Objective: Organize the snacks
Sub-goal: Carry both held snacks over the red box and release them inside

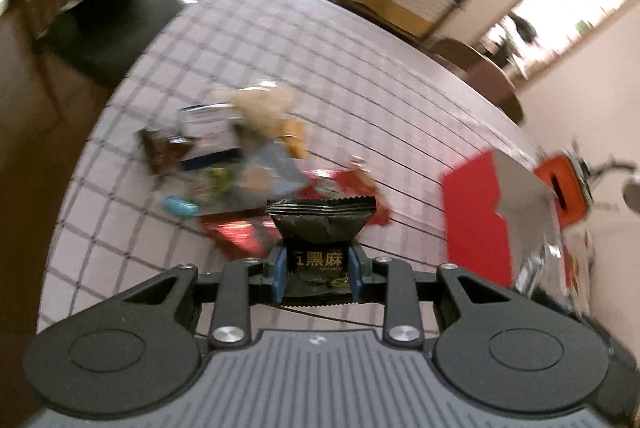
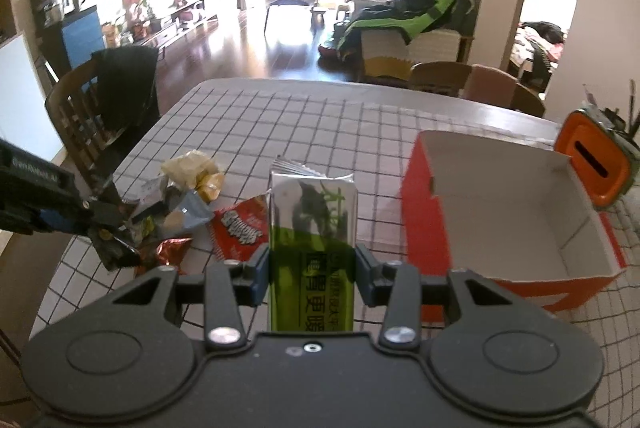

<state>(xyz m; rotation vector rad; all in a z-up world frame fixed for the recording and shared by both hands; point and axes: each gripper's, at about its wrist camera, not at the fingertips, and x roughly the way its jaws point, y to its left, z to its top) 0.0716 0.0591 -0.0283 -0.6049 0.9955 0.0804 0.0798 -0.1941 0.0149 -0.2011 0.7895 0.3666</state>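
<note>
My left gripper (image 1: 319,263) is shut on a black snack packet (image 1: 322,222) with gold characters, held above the checked table. From the right wrist view that same left gripper (image 2: 105,224) shows at the left edge, over the snack pile (image 2: 188,196). My right gripper (image 2: 312,268) is shut on a green and silver packet (image 2: 312,228), which stands upright between its blue pads. The pile of mixed snack packets (image 1: 240,156) lies on the table beyond the left gripper. An open red and white box (image 2: 500,204) stands to the right of the green packet; the same box (image 1: 484,212) appears in the left wrist view.
An orange container (image 2: 596,164) stands behind the box at the table's right edge. A dark chair with a garment (image 2: 108,100) sits at the table's left side, and more chairs (image 2: 472,84) stand at the far side. The checked tablecloth (image 2: 320,116) stretches beyond the pile.
</note>
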